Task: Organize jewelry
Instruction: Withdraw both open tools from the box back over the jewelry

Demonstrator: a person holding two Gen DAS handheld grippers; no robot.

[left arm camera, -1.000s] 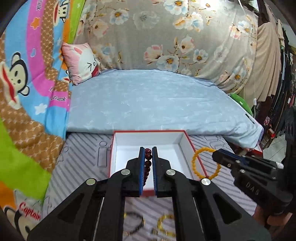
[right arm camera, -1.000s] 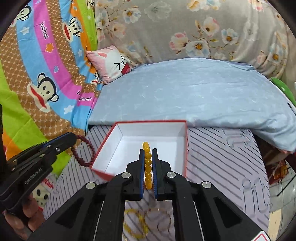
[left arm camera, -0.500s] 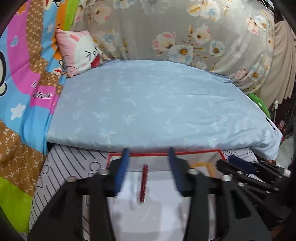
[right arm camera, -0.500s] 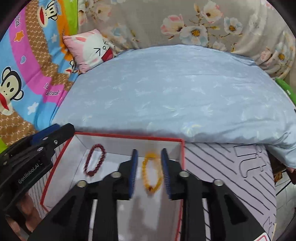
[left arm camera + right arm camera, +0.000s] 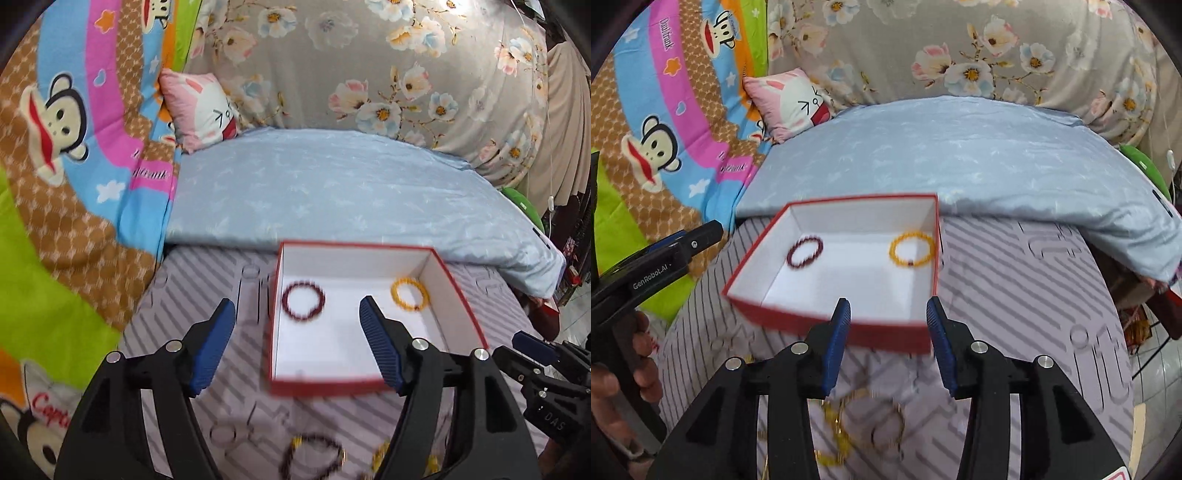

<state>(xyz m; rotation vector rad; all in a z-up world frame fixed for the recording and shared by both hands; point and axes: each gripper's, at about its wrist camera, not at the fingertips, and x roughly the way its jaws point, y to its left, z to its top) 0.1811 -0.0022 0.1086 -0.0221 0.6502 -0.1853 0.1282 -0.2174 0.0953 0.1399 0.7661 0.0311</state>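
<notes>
**Resting bracelets in an open red box, both claws spread and empty**

Lying flat on the white floor of the red-walled box (image 5: 364, 386), the dark red bead bracelet (image 5: 303, 299) sits left of centre in the left wrist view and the yellow bead bracelet (image 5: 410, 294) toward the right wall; the two are well apart. In the right wrist view the same pair appears mid-frame, dark red (image 5: 805, 252) left, yellow (image 5: 912, 248) right beside the wall. The left gripper (image 5: 297, 345) has its blue-padded jaws wide apart, holding nothing, in front of the box. The right gripper (image 5: 888, 345) is likewise spread and empty at the near wall. More blurred jewelry (image 5: 849, 432) lies on the striped mat (image 5: 1015, 295) at lower frame. Behind, a pale blue sheet (image 5: 351, 192) and a pink pillow (image 5: 201, 105) at upper left.
</notes>
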